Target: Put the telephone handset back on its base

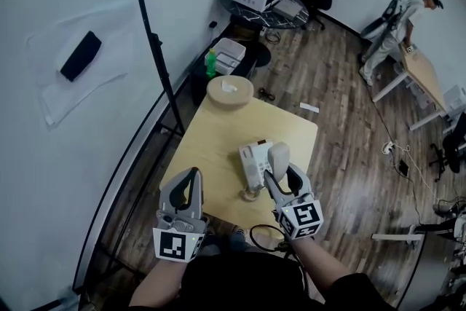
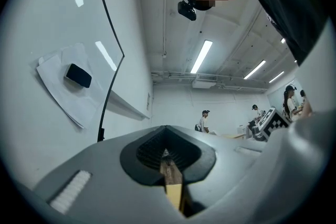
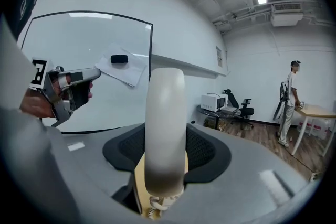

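Right gripper (image 1: 282, 172) fingers clamped the handset (image 1: 278, 155) by the base (image 1: 253, 162) on the counter (image 1: 211, 142), its lower end hidden; the right gripper view showed the coiled cord (image 3: 155, 206). Left gripper (image 1: 191, 175) fingers were closed, empty.

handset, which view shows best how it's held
The right gripper view: the handset fills its middle, clamped in the right gripper. The head view shows it small, by the base. The left gripper view misses it.
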A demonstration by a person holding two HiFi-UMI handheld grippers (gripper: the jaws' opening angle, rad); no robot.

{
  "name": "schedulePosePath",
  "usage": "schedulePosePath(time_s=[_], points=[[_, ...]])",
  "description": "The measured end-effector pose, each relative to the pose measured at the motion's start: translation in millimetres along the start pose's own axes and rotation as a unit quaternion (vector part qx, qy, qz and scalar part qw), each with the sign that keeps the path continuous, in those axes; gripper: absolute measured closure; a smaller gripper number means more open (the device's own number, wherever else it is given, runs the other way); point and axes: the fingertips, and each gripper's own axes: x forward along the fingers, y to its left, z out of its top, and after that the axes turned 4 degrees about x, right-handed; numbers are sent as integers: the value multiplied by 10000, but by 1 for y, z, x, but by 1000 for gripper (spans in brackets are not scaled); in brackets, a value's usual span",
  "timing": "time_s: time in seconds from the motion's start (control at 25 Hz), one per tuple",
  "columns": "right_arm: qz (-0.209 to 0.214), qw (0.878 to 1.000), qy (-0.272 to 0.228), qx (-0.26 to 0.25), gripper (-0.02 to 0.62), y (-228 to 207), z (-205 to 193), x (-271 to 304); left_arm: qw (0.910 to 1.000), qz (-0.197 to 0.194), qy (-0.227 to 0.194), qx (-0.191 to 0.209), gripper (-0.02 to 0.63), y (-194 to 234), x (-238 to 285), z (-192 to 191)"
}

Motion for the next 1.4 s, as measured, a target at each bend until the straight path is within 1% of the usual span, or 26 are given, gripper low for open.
schedulePosePath(time_s=[0.28,0.36,0.44,0.56,0.8,1.12,1.4], points=[[35,9987,488,137,373,-15,-42,46,9998,82,202,-48,606,0,-5,-19],[38,9978,646,108,373,-20,-56,60,9995,119,289,-4,606,1,-7,-24],[41,9967,797,114,373,-23,-70,75,9989,111,451,33,606,1,-9,-33],[32,9949,997,146,373,-28,-91,94,9982,105,587,6,606,-1,-11,-44],[28,9901,1383,255,373,-36,-132,126,9972,123,736,-72,606,-4,-16,-61],[0,9796,1956,464,373,-40,-191,145,9960,160,873,-140,606,-9,-25,-79],[-69,9726,2253,574,373,-45,-219,154,9952,180,943,-171,606,-12,-33,-87]])
